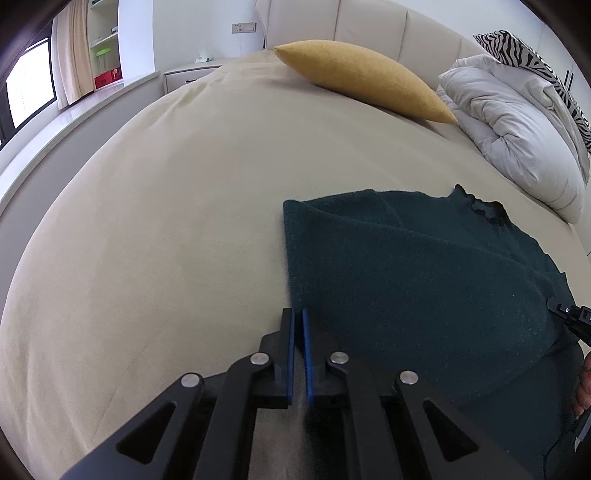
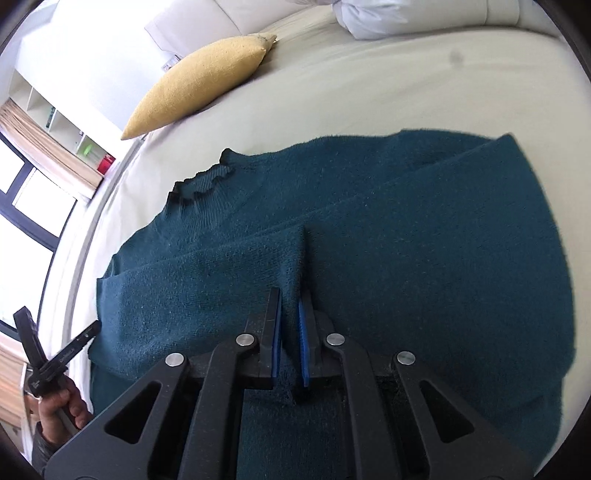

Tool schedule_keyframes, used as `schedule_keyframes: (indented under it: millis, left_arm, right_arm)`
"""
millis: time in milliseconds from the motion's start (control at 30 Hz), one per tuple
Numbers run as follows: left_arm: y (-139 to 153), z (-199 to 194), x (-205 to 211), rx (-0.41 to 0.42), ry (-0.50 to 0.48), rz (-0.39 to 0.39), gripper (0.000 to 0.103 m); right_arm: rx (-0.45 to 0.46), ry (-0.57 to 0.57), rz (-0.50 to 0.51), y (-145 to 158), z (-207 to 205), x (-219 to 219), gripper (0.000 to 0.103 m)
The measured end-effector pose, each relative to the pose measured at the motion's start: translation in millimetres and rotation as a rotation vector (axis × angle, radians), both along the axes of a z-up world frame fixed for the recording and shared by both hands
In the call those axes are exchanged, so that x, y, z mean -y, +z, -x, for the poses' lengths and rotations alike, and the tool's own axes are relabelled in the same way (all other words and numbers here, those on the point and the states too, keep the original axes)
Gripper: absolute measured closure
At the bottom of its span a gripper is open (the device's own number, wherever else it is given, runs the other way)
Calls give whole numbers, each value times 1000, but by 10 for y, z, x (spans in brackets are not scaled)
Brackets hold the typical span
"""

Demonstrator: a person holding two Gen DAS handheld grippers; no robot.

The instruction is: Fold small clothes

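Teal sweater (image 2: 369,240) lies on the bed (image 1: 166,203), yellow pillow (image 1: 362,77) and duvet (image 1: 517,122) beyond. Right gripper (image 2: 290,295) pinches a sweater fold; left gripper (image 1: 297,317), nearly closed, holds nothing.

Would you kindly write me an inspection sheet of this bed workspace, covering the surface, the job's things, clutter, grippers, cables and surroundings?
Surface: beige bed sheet, mostly smooth.
Job's things: dark teal sweater lying on the sheet, partly folded, ruffled collar visible.
Clutter: yellow cushion and rumpled white duvet near the headboard; zebra-print pillow behind the duvet.
Grippers: left gripper nearly closed, nothing between its pads, at the sweater's edge; right gripper pinching a ridge of the sweater.
Cables: a white cord hangs below the wall socket.
Surroundings: padded headboard, nightstand, shelves, curtain and window.
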State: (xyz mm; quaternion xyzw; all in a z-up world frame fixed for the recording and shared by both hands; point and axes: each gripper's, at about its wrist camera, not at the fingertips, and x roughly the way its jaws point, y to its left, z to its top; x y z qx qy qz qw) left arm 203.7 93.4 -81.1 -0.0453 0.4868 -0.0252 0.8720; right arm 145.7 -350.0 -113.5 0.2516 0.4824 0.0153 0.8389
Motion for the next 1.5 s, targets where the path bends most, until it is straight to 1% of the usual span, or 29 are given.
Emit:
schedule_keyframes:
  millis: [100,167,200,267,300,333,367,433,500,567,600,667,700,733,767,800,833,867,933,1000,1033,1067,1100,1133,1167,1200,1333,1433,1500]
  left_arm:
    - [2,-8,-8,-4,5,8,97]
    - [-5,-16,-5,-6,3,2,96]
    - [-1,-7,-5,-6,7,-1,93]
    - [38,19,-47,-4,18,7,89]
    - [81,52,-64,3,29,2,89]
    - [132,90,-72,14,37,-9,89]
    - [204,146,-78,36,40,-7,89]
    - [327,265,-56,83,38,1,89]
    - [393,374,21,116,15,18,89]
    - [391,457,154,138,-25,-9,89]
    - [346,457,198,129,-37,-28,87]
    - [137,371,246,43,-46,-40,87]
    - [58,341,246,20,-49,-45,86]
    - [28,326,239,23,-51,-48,84]
    - [27,320,206,25,-47,-40,81]
    - [34,322,170,16,-36,-30,74]
    - [41,326,116,7,-23,-12,71]
    - [53,348,60,3,-14,6,70]
    - [109,425,-23,-1,-3,28,69]
    - [213,577,-88,5,0,48,65]
    - [278,689,-109,11,-1,57,65]
    - [351,805,-158,15,-5,75,60]
    - [408,898,-186,18,-10,90,55]
    - [473,1029,-236,24,-18,107,52]
    - [509,1139,-270,23,-26,119,47]
    - [544,1261,-316,14,-38,136,44]
    - [616,1754,-519,-15,-57,210,41]
    - [539,2104,-636,-80,-64,303,40]
    - [431,2335,-661,-138,-70,334,40]
  right_arm:
    - [9,10,28,92,32,-16,96]
    - [-27,15,47,-1,16,-6,95]
    - [-23,16,29,-68,-14,-3,95]
    - [-14,3,-14,-23,42,85,93]
    - [-15,-16,-10,17,79,117,92]
    - [-4,-36,3,85,129,137,89]
    - [30,-45,15,187,193,143,89]
    - [105,-31,0,350,286,107,89]
    - [126,9,-13,399,327,13,88]
    - [118,67,14,351,332,-116,88]
    - [92,80,33,287,314,-160,88]
    - [-2,103,19,31,251,-191,87]
    - [30,96,-10,16,280,-144,87]
    - [44,81,-27,39,327,-84,87]
    - [36,59,-32,60,372,-28,87]
    - [29,42,-13,93,418,5,87]
    - [13,22,40,135,465,32,85]
    - [1,0,80,180,550,77,85]
    - [17,-23,56,284,720,191,83]
    - [45,-40,34,422,950,281,79]
    - [61,-37,27,492,1071,308,71]
    - [79,-29,18,576,1230,327,59]
    - [92,-24,7,636,1350,344,52]
    - [108,-17,-11,706,1525,361,46]
    - [114,-7,-25,752,1643,365,45]
    - [112,7,-38,800,1791,366,45]
    - [85,45,-102,892,2369,433,45]
    - [52,57,-120,889,2815,494,45]
    - [23,61,-143,830,3066,531,45]
